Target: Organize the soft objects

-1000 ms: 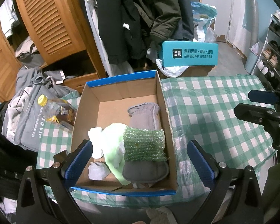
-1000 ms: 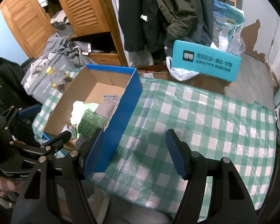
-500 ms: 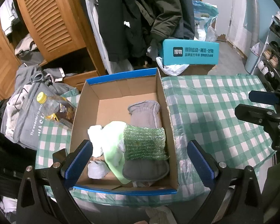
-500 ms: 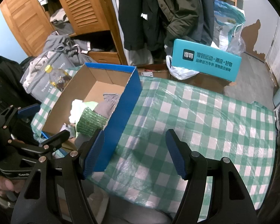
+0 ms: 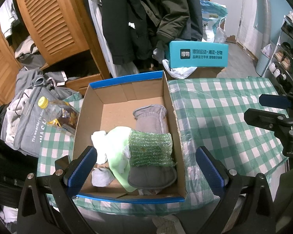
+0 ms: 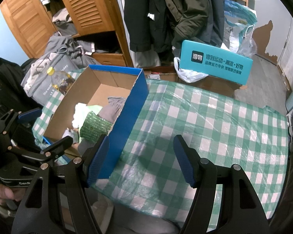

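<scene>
A blue-edged cardboard box (image 5: pixel 125 95) stands on the green checked table (image 5: pixel 220 105). Inside lie a green bubble-wrap piece (image 5: pixel 150 148), a grey sock (image 5: pixel 151 120), a dark grey pad (image 5: pixel 152 177), a light green cloth (image 5: pixel 117 146) and white soft bits (image 5: pixel 99 138). My left gripper (image 5: pixel 144 167) is open and empty, held above the box's near end. My right gripper (image 6: pixel 141 159) is open and empty over the tablecloth (image 6: pixel 214 120), just right of the box wall (image 6: pixel 130 117). The bubble wrap also shows in the right wrist view (image 6: pixel 95 126).
A yellow-capped bottle (image 5: pixel 58 115) lies left of the box beside a grey clothes pile (image 5: pixel 27 105). A teal box (image 5: pixel 197 54) and a white bag (image 5: pixel 177 71) sit behind the table. Hanging coats (image 5: pixel 146 19) and a wooden wardrobe (image 5: pixel 48 23) stand behind. A shoe rack (image 5: pixel 285 56) is at the right.
Both grippers have pulled back and risen slightly, so the box looks a little farther off. Nothing in the box has moved.
</scene>
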A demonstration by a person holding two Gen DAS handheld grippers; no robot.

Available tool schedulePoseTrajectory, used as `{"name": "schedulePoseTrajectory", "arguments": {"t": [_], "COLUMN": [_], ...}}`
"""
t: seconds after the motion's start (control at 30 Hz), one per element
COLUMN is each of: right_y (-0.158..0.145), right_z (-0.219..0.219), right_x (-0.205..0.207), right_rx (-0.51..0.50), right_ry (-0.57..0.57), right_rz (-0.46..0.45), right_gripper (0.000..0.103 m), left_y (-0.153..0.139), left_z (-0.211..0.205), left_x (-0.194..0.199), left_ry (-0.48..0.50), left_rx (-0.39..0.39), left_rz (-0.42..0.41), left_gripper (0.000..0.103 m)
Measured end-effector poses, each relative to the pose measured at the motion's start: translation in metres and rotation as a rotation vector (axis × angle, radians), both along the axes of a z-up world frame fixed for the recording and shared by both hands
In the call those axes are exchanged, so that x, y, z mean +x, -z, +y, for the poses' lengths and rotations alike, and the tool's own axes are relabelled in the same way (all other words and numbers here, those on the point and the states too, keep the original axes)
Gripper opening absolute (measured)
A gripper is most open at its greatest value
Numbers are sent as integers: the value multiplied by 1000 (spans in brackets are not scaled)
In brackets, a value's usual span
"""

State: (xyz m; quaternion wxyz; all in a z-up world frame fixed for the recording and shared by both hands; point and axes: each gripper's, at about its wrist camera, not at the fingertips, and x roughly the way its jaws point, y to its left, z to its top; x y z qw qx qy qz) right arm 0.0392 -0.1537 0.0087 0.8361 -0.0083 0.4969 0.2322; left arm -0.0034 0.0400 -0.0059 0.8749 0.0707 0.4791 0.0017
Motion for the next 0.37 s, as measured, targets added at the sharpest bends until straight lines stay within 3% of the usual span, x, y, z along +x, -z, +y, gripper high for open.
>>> {"name": "schedulePoseTrajectory", "arguments": {"t": [0.37], "right_y": [0], "right_z": [0], "right_x": [0], "right_rx": [-1], "right_ry": [0], "right_rz": [0], "right_gripper": [67], "left_y": [1], "left_z": [-2], "left_x": [1], "left_ry": [3], "left_rx": [-1], "left_rz": [-3], "left_gripper": [102]}}
